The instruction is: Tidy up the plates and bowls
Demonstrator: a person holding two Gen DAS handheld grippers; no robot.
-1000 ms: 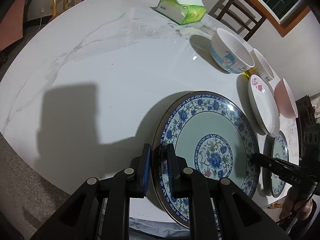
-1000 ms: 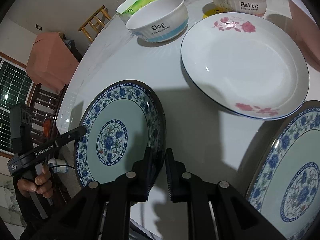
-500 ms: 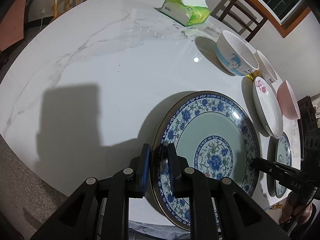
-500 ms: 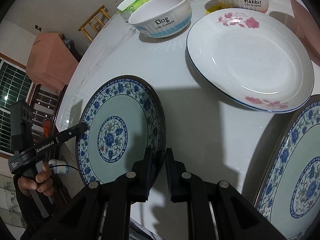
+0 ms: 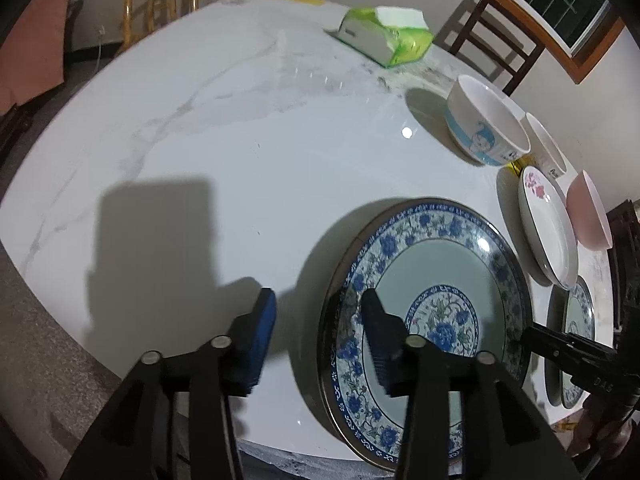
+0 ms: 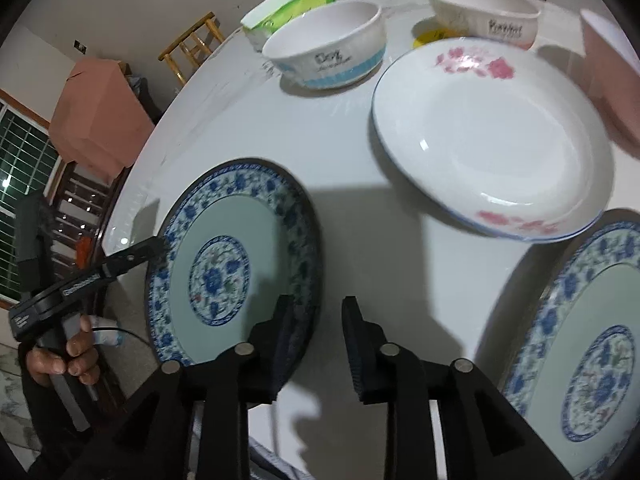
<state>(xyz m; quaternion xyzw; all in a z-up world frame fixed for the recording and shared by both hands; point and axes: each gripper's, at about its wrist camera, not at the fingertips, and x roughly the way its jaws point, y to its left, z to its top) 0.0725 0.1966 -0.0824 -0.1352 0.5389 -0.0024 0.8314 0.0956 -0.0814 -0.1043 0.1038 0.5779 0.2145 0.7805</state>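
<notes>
A large blue-flowered plate (image 5: 436,300) (image 6: 224,256) lies on the white marble table (image 5: 240,160) near its front edge. My left gripper (image 5: 319,294) straddles the plate's left rim. Its jaws are opening and the pads stand clear of the rim. Across the plate, my right gripper (image 6: 318,302) straddles the opposite rim, its jaws also opening and no longer pressing. Each gripper shows in the other's view: the right gripper (image 5: 534,334) and the left gripper (image 6: 158,245). A second blue-flowered plate (image 6: 592,344) (image 5: 576,332) lies to the right.
Behind stand a white plate with pink flowers (image 6: 488,128), a blue-banded "Dog" bowl (image 6: 328,48), a "Rabbit" bowl (image 6: 484,12) and a pink bowl (image 6: 608,72). A green tissue pack (image 5: 384,36) sits at the far side. Chairs ring the table.
Both grippers were shut on opposite rims of the blue plate; now both have spread their jaws and let go. The plate stays on the table.
</notes>
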